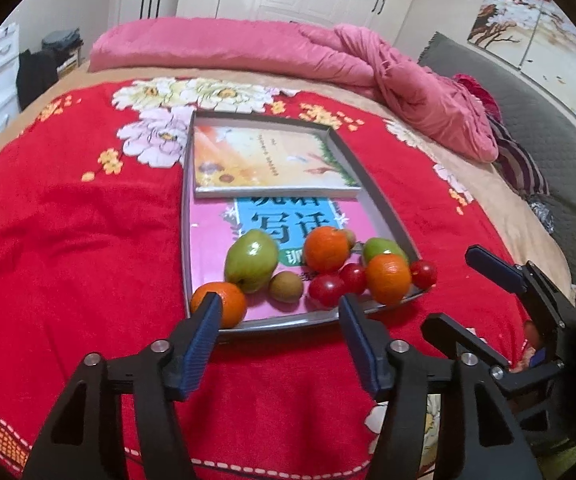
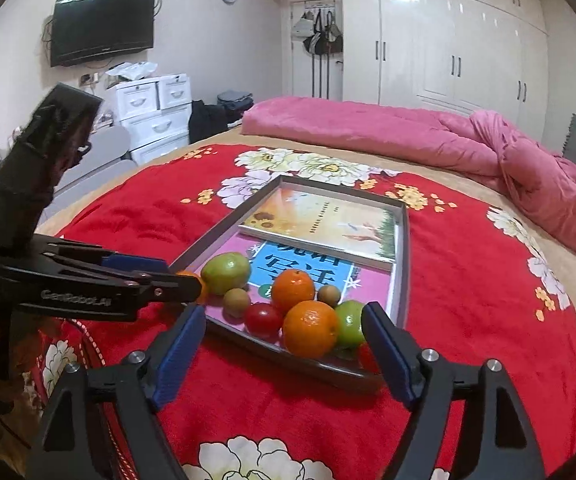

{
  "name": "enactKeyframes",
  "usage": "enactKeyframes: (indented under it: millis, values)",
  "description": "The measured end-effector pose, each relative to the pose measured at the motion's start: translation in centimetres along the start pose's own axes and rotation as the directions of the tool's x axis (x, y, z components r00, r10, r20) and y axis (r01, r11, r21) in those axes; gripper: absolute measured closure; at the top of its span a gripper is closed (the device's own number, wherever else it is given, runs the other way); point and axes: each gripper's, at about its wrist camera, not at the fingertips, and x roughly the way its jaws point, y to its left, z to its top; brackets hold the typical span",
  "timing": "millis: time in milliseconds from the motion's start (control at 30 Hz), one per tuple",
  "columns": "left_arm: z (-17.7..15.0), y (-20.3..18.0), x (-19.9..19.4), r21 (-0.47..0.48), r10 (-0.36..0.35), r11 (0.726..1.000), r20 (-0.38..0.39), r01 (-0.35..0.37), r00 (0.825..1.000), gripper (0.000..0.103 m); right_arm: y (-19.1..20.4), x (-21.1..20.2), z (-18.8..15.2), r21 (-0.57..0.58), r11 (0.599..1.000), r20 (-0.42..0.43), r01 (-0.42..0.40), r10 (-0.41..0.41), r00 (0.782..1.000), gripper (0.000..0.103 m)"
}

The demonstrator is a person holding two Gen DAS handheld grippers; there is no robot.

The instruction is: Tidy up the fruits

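Observation:
A grey tray (image 1: pixel 384 204) (image 2: pixel 404 264) on the red bedspread holds two books and, at its near end, fruit. There are oranges (image 1: pixel 326 249) (image 2: pixel 310 328), a large green fruit (image 1: pixel 251 260) (image 2: pixel 225 272), a second green one (image 1: pixel 382 247) (image 2: pixel 348 324), tomatoes (image 1: pixel 328 289) (image 2: pixel 263 319) and small brown fruits (image 1: pixel 285 286) (image 2: pixel 236 301). One orange (image 1: pixel 227 306) sits at the tray's near left corner. My left gripper (image 1: pixel 279 312) is open and empty just short of the tray's near edge. My right gripper (image 2: pixel 281 326) is open and empty before the fruit.
A pink quilt (image 1: pixel 288 48) (image 2: pixel 408 136) lies across the far side of the bed. The right gripper shows at the right of the left wrist view (image 1: pixel 472 300). The left gripper shows at the left of the right wrist view (image 2: pixel 159 280). White drawers (image 2: pixel 155 112) stand beyond the bed.

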Motion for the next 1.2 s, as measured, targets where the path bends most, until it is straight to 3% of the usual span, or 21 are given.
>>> enactKeyframes:
  millis: [200,500,767,900,1200]
  values:
    - [0.1,-0.6,-1.8,-0.003,-0.007,1.0,0.032,0.008,0.999,0.026,-0.9,-1.4,0.2,0.053,0.998,0.021,0.033,-0.034,0.999,0.013]
    - [-0.9,-1.0,-3.6,-0.021,-0.001,1.0,0.05,0.002,0.999,0.023,-1.8,-4.2,0.6,0.109,0.991,0.073,0.081,-0.089,0.993,0.002]
    - [-2.9,-1.6,-4.9,-0.024,0.013,1.0,0.044,-0.012,0.999,0.023,-1.6,-5.9,0.0,0.15,0.986,0.042,0.077,-0.084,0.996,0.001]
    - [-4.3,-1.7,-4.8,0.011,0.025,1.0,0.016,-0.026,1.0,0.023,-1.4,-6.1,-0.7,0.17,0.981,-0.01,0.091,-0.09,0.996,0.001]
    - [-5.3,-1.3,-4.2,-0.013,0.024,1.0,-0.015,-0.024,1.0,0.023,-0.5,-6.1,-3.4,0.192,0.979,-0.101,0.072,-0.053,0.993,0.001]
